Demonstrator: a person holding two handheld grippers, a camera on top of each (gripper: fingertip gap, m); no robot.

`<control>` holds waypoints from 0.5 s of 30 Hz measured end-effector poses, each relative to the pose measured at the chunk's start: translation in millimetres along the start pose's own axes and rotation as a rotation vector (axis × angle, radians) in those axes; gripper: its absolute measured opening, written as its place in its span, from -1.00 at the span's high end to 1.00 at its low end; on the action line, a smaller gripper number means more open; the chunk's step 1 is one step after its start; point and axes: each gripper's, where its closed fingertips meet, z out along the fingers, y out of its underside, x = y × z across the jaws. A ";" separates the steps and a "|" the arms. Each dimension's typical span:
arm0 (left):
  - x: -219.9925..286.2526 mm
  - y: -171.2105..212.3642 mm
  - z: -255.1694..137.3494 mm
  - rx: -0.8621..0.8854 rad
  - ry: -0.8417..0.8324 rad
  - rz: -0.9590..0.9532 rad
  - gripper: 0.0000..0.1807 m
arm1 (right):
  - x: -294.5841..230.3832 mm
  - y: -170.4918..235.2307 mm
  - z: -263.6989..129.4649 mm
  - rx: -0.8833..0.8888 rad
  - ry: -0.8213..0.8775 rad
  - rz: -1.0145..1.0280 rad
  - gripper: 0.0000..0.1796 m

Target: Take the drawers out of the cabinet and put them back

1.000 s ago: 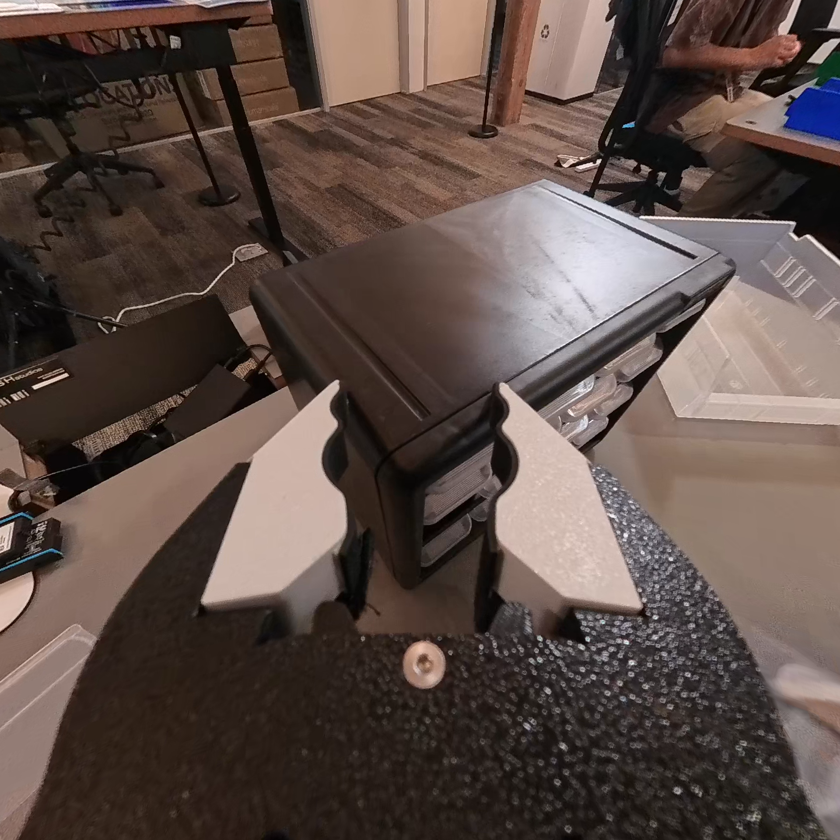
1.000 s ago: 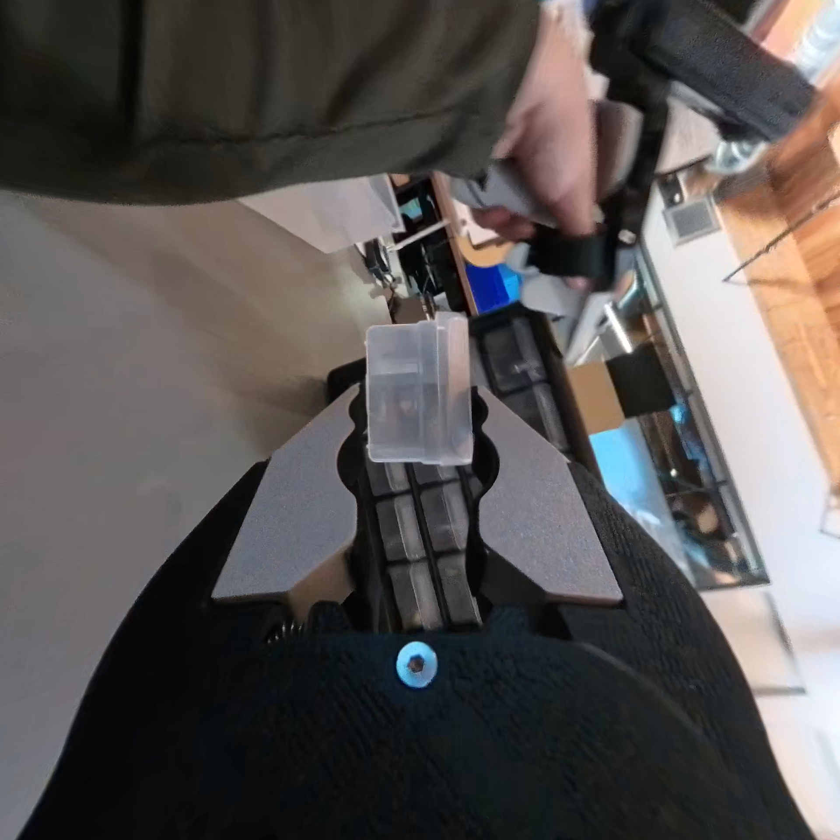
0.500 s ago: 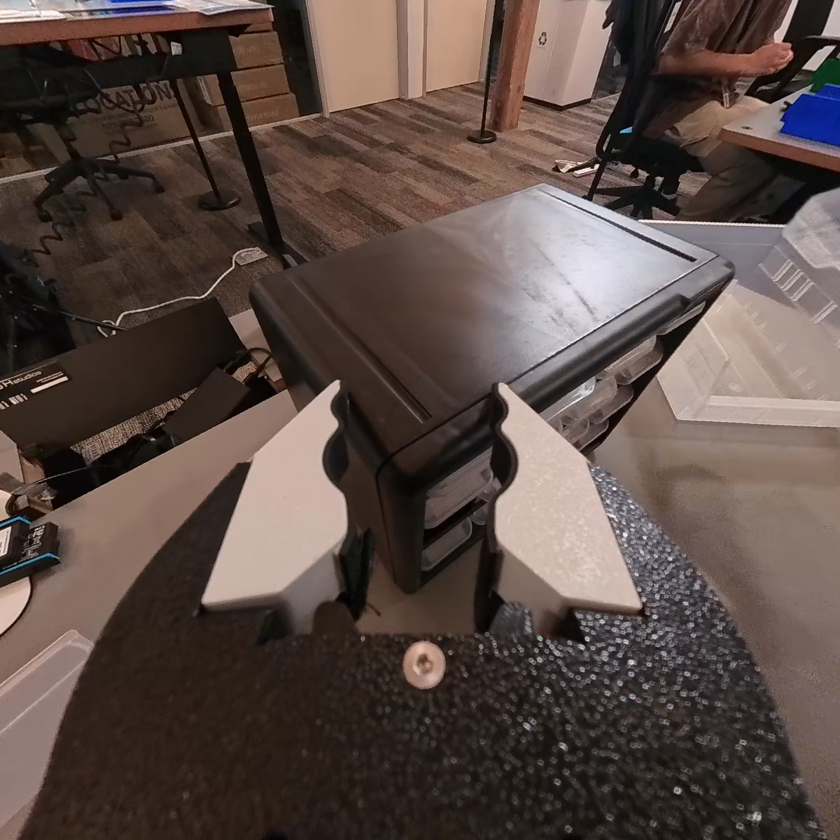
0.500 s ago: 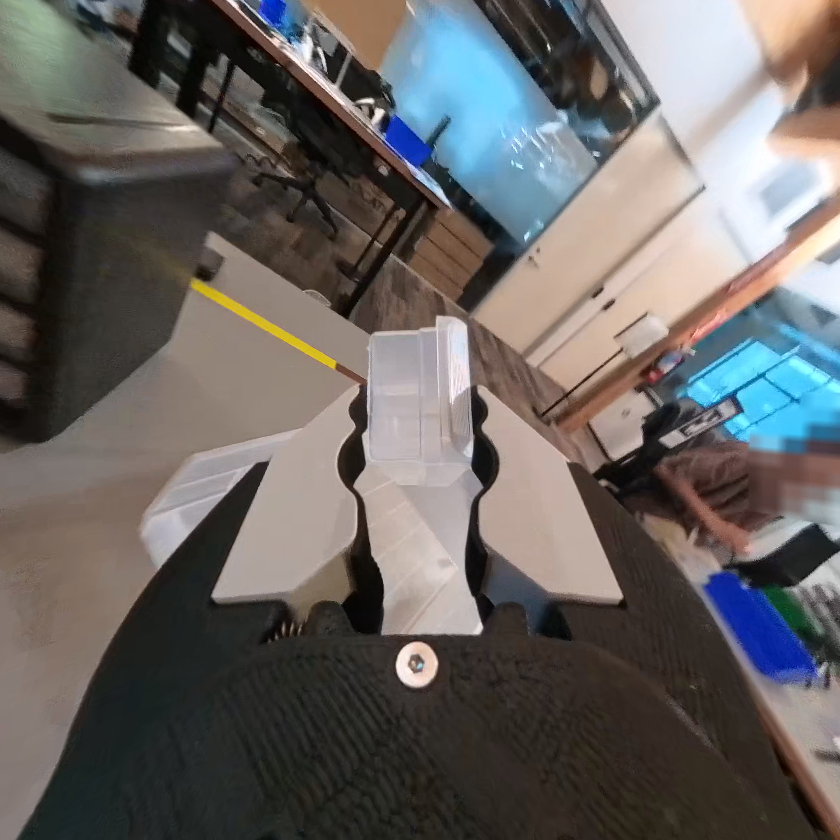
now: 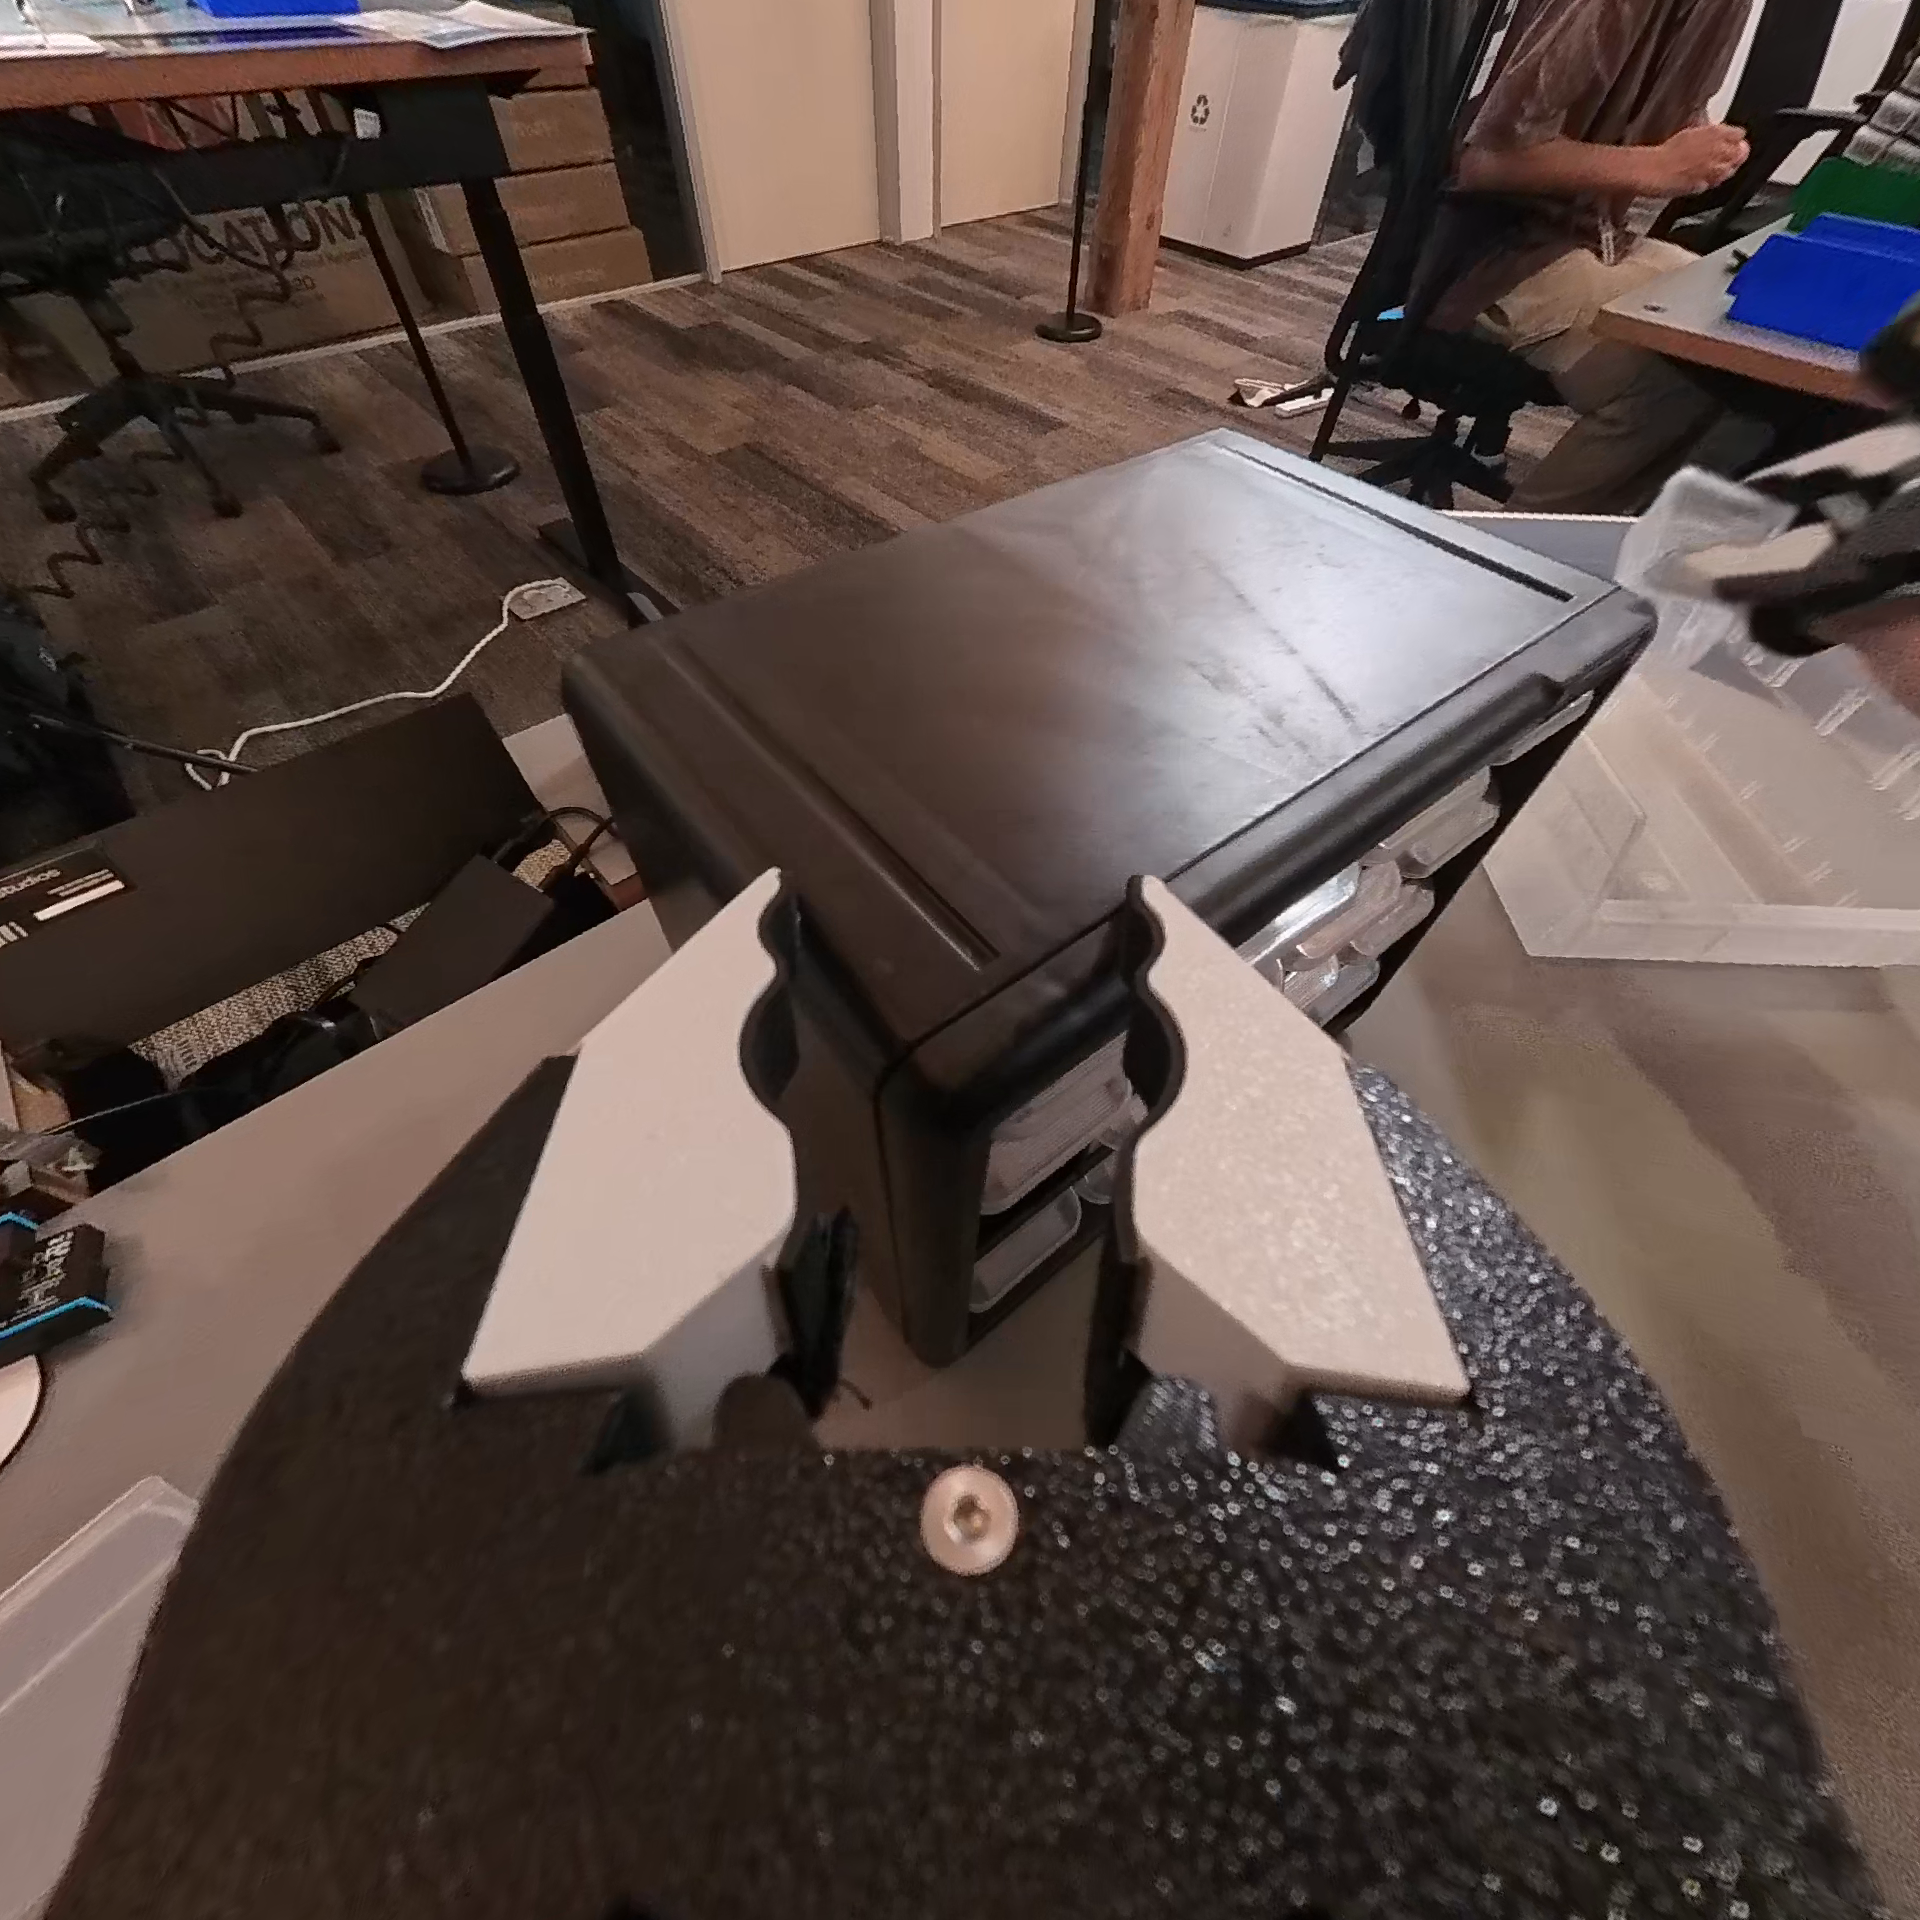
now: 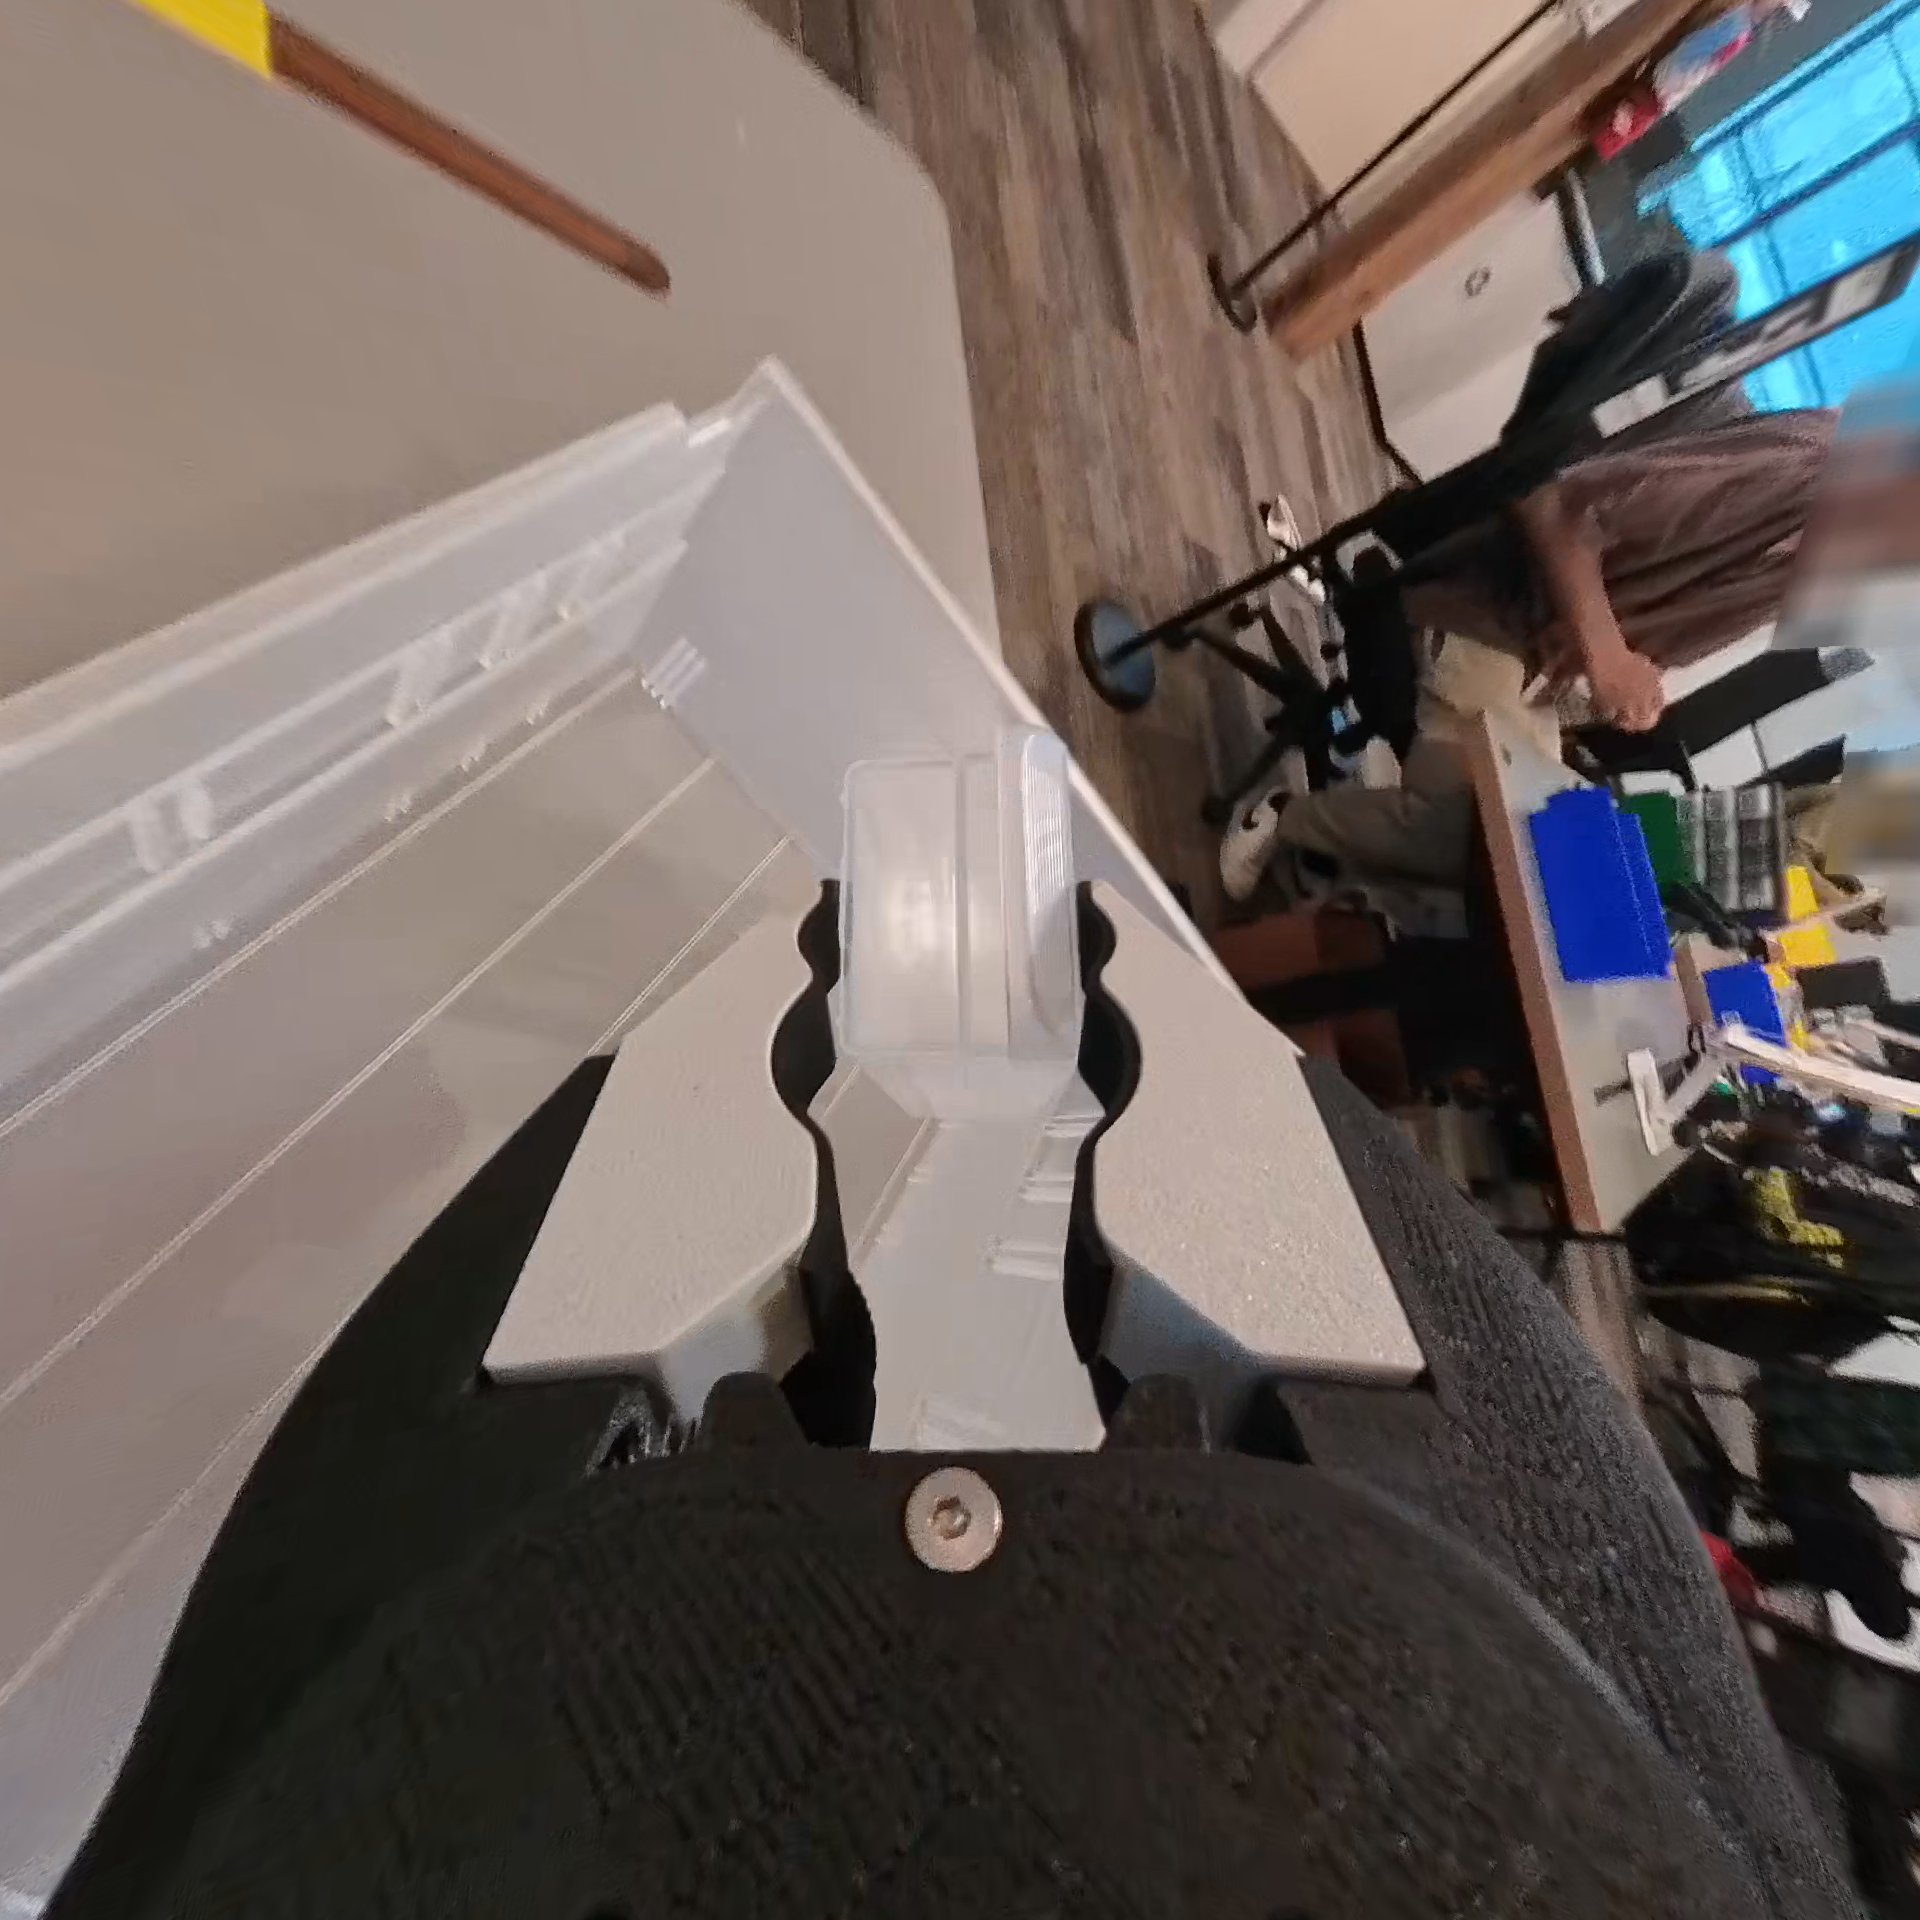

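Sitting on a grey table [image 5: 1621,1195], the black cabinet [image 5: 1091,727] is the landmark. Its flat top is bare and scuffed; clear drawers [image 5: 1361,925] show in rows down its front face, seen at a slant.

Clear tray [image 5: 1714,831], large and open, lies on the table just right of the cabinet; in the right wrist view it fills the left half [image 6: 312,831], one wall raised.

Left gripper [image 5: 961,904] straddles the cabinet's near top corner, one finger beside the side wall, the other before the front face. Jaws are spread wide (whether either finger touches the plastic, cannot tell).

Right gripper [image 6: 956,904] is clamped on one small clear drawer [image 6: 951,914], held above the tray, right of the cabinet. From the left wrist view the same gripper [image 5: 1766,540] shows blurred past the cabinet's far right corner, drawer in its tips.

Beyond the cabinet: wood floor, a person [image 5: 1579,135] seated on an office chair, blue bins [image 5: 1829,281] on another desk.
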 end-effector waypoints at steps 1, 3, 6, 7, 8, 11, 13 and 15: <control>-0.2 -0.3 0.4 0.002 0.002 -0.004 0.34 | -5.3 3.8 9.6 -0.032 0.002 -0.004 0.51; -1.6 -0.6 1.1 0.006 -0.002 -0.007 0.36 | -17.2 6.1 26.6 -0.051 -0.006 0.022 0.51; -2.3 -0.7 1.0 0.008 -0.002 -0.007 0.37 | -31.3 -4.5 41.6 -0.018 -0.016 0.101 0.57; -2.4 -0.7 1.1 0.007 -0.002 -0.008 0.37 | -36.7 -7.0 46.5 -0.014 -0.030 0.131 0.60; -2.6 -0.7 1.3 0.007 -0.003 -0.009 0.36 | -41.9 -8.8 51.5 -0.012 -0.048 0.163 0.59; -5.6 -0.4 2.8 0.002 -0.017 -0.028 0.28 | -51.2 -11.6 61.2 -0.001 -0.107 0.289 0.41; -7.7 -0.2 3.2 0.004 -0.019 -0.032 0.22 | -36.8 -22.6 52.7 0.107 -0.107 0.441 0.40; -9.9 0.7 2.5 0.004 -0.015 -0.040 0.17 | -12.8 -34.5 32.3 0.256 -0.098 0.577 0.39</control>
